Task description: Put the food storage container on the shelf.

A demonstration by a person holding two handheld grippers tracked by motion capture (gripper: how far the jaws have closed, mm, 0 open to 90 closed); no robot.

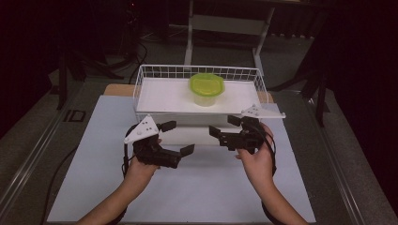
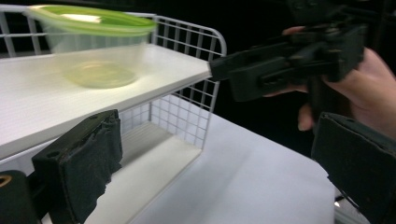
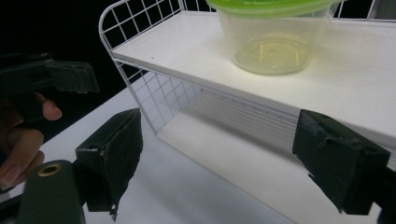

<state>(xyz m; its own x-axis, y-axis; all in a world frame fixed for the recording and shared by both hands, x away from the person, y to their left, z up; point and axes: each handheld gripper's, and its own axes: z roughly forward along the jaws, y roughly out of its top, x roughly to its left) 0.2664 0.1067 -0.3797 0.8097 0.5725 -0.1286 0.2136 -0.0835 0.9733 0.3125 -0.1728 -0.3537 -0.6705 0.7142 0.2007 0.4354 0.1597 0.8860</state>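
Observation:
A clear plastic tub with a green lid (image 1: 206, 89) stands upright on the top shelf of a white wire rack (image 1: 155, 96). Both grippers are in front of the rack, below the shelf edge. My left gripper (image 1: 178, 137) is open and empty, its jaws pointing right. My right gripper (image 1: 224, 125) faces it, open and empty as well. The left gripper view has the tub (image 2: 100, 51) up on the shelf (image 2: 37, 102) and the other gripper (image 2: 289, 60) at right. From the right gripper view the tub (image 3: 273, 37) is above my spread jaws.
A white mat (image 1: 197, 187) covers the table under the rack. The rack has a lower shelf (image 3: 233, 154) beneath the top board, with wire mesh walls (image 2: 187, 116) at its ends. A grey frame (image 1: 225, 28) stands behind the table in the dark.

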